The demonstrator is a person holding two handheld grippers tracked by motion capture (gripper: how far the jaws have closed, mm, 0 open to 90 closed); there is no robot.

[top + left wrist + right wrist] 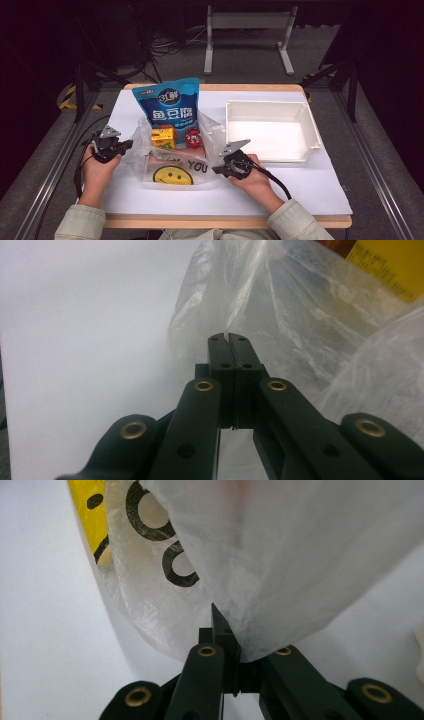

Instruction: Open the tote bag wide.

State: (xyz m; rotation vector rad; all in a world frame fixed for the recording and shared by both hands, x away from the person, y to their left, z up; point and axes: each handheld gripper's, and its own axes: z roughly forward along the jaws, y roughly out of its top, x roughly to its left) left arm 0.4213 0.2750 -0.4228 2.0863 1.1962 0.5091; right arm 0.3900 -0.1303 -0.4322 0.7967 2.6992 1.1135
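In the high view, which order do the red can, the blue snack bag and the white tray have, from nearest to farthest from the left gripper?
From the left gripper:
1. Red can, inside the plastic bag, past the yellow box.
2. Blue snack bag, standing behind the plastic bag; close to the can's distance, so this ranking is loose.
3. White tray, far across on the right side.

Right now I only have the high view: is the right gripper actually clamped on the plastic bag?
Observer: Yes. In the right gripper view the right gripper is shut, with the plastic bag film pinched between its jaws.
Operator: And the left one?
Observer: The left gripper has its jaws closed flat together at the bag's crinkled edge. I cannot tell whether film is caught between them.
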